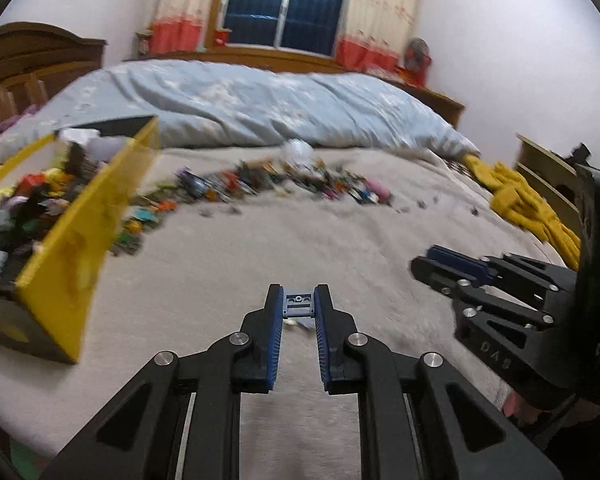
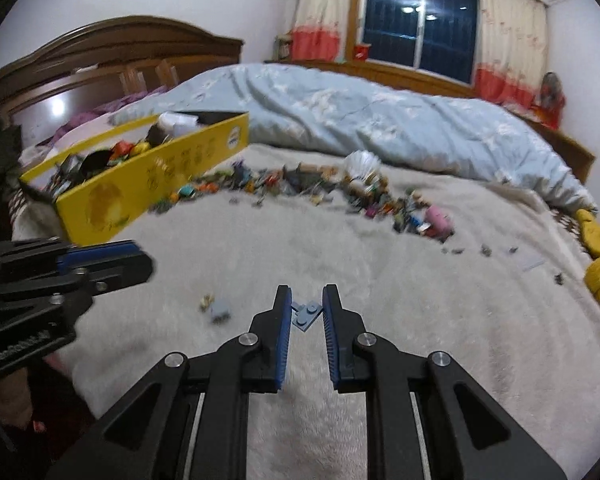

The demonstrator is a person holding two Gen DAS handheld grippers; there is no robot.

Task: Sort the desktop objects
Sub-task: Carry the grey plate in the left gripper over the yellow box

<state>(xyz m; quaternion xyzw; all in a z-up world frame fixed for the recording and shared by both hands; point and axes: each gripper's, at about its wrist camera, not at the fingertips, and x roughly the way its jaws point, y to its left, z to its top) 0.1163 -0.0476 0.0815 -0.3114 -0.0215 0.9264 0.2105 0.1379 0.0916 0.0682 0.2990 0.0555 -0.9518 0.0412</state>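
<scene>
clamped between the blue pads of the left tongs [image 1: 299, 305], a small grey-blue studded plate [image 1: 299, 304] is held flat, studs up, above the beige blanket [image 1: 260, 248]. a second small grey-blue plate [image 2: 308, 313] is pinched at an angle by the right tongs [image 2: 307, 308], likewise held clear of the blanket. each pair of tongs is seen from the side in the other view, near its neighbour, with its fingers close together.

just beyond the right tongs, to their left, a small grey-blue piece [image 2: 220, 309] and a tiny pale bit [image 2: 206, 301] are left lying on the blanket, blurred.

further out, a long strip of mixed small coloured bricks [image 1: 268, 184] is spread across the bed. a pink piece [image 2: 438, 216] is found at its right end and a white shuttlecock [image 2: 362, 166] is seen standing within it. at the left end of the strip, a yellow box [image 2: 148, 184] is set on the bed, already holding many coloured pieces. a yellow cloth [image 1: 528, 204] is bunched at the right edge of the bed.

behind all this, a pale blue quilt [image 1: 260, 100] is heaped along the far side, with a wooden headboard [image 2: 112, 52] to the left and a dark window [image 1: 286, 4] flanked by curtains beyond.
</scene>
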